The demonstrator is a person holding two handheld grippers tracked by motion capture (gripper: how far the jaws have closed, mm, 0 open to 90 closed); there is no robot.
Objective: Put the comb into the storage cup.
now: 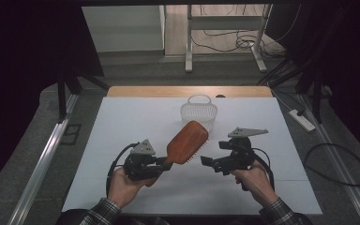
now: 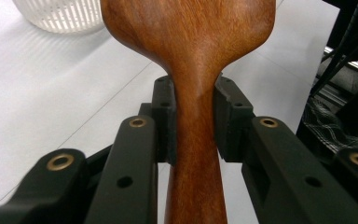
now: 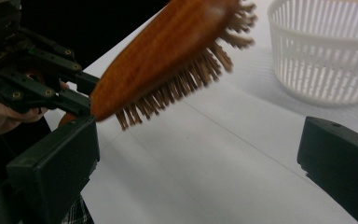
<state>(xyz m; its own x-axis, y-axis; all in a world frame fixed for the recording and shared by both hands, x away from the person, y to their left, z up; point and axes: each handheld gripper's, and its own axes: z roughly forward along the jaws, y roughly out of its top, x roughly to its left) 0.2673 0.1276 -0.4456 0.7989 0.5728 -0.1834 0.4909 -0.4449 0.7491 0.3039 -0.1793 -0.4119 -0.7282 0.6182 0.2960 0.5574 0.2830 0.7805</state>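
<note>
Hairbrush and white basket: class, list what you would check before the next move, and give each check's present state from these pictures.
1. Left tool clamped on the hairbrush handle: ok; in the left gripper view both jaws press the neck.
2. Brush clear of the table: ok; the head is raised and tilted, bristles facing down towards the right tool.
3. Right tool ready: ok; its jaws stand wide open and hold nothing.
4. Basket upright, opening free: ok; it stands beyond the brush.
5. Basket contents: cannot tell.
6. Path from brush to basket: ok; bare table lies between them.
</note>
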